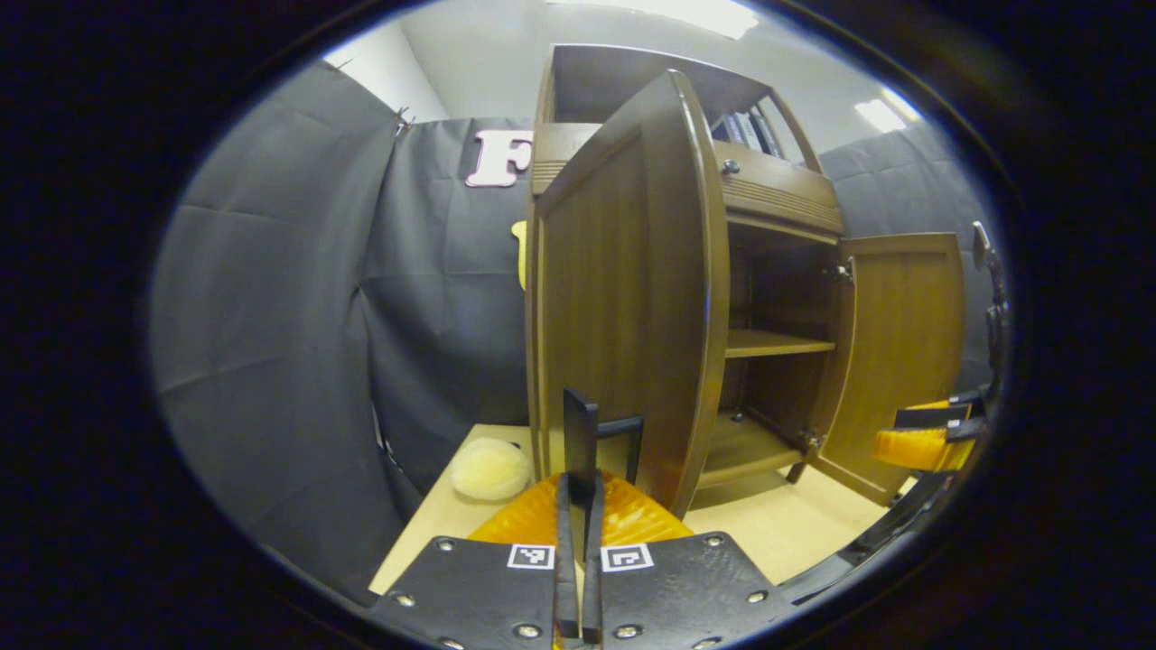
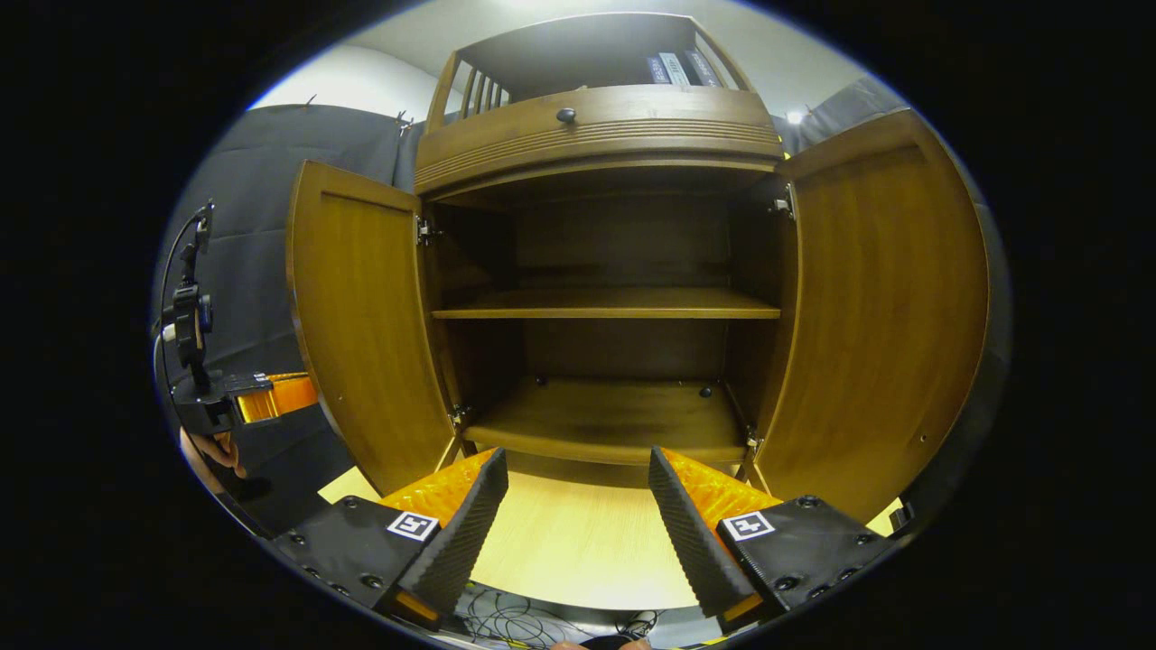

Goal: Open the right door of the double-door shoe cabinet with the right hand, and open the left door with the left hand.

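Note:
The brown wooden shoe cabinet [image 2: 596, 135] stands on a pale table with both doors swung wide. In the left gripper view the left door [image 1: 623, 298] is seen from its outer face. My left gripper [image 1: 579, 492] is shut on that door's dark handle [image 1: 580, 424], which rises from between the fingers. The right gripper view looks at the left door [image 2: 361, 316] from the inside, with the left gripper [image 2: 271, 395] and a hand [image 2: 212, 451] behind it. My right gripper [image 2: 578, 460] is open with nothing in it, in front of the bare shelves [image 2: 605, 302] and left of the right door [image 2: 890, 307]. It also appears as the right gripper [image 1: 921, 442] beside the right door [image 1: 903, 352].
A cream fluffy object [image 1: 492, 468] lies on the table [image 2: 578, 542] left of the cabinet. Above the doors is a drawer with a round knob [image 2: 566, 115], and books [image 2: 673, 68] stand on the top shelf. Cables [image 2: 506, 623] hang below the table's front edge.

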### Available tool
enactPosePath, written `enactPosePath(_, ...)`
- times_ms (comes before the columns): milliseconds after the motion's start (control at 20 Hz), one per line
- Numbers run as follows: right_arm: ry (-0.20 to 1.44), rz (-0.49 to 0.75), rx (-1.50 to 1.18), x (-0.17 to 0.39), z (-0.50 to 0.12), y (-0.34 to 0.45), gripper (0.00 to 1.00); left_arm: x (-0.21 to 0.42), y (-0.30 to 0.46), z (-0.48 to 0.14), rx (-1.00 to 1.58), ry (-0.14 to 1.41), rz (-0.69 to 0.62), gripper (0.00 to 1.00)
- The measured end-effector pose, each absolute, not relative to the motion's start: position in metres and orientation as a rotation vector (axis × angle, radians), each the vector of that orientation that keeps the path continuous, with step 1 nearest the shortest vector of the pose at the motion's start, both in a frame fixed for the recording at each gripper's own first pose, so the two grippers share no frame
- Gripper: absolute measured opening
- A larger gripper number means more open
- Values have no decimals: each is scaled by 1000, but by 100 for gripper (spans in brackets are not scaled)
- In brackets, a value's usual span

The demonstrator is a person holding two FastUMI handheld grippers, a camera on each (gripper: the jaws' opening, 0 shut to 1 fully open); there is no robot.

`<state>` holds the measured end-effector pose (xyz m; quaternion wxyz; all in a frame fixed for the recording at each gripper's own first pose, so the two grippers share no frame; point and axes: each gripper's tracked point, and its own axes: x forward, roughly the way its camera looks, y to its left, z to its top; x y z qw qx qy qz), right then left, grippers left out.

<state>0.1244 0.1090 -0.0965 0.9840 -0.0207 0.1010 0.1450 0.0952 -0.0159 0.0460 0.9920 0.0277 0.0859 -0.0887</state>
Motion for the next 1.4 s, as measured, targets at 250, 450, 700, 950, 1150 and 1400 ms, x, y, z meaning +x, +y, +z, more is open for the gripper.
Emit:
enactPosePath(250, 190, 295, -85, 122, -93, 111, 96, 101, 33, 49, 102, 144, -209, 4)
enactPosePath(450, 178, 255, -105, 123, -89, 108, 96, 106, 61, 58, 76, 104, -234, 4)
enactPosePath(700, 138, 186, -161, 115, -68, 101, 97, 109, 78, 59, 23, 87, -300, 4)
enactPosePath(950, 116, 139, -145, 114, -59, 95, 97, 104, 80, 58, 41, 94, -288, 4)
enactPosePath(1150, 116, 133, -123, 116, -59, 93, 97, 89, 87, 63, 71, 116, -236, 3)
enactPosePath(1400, 126, 156, -108, 116, -58, 94, 97, 42, 82, 87, 75, 131, -144, 4)
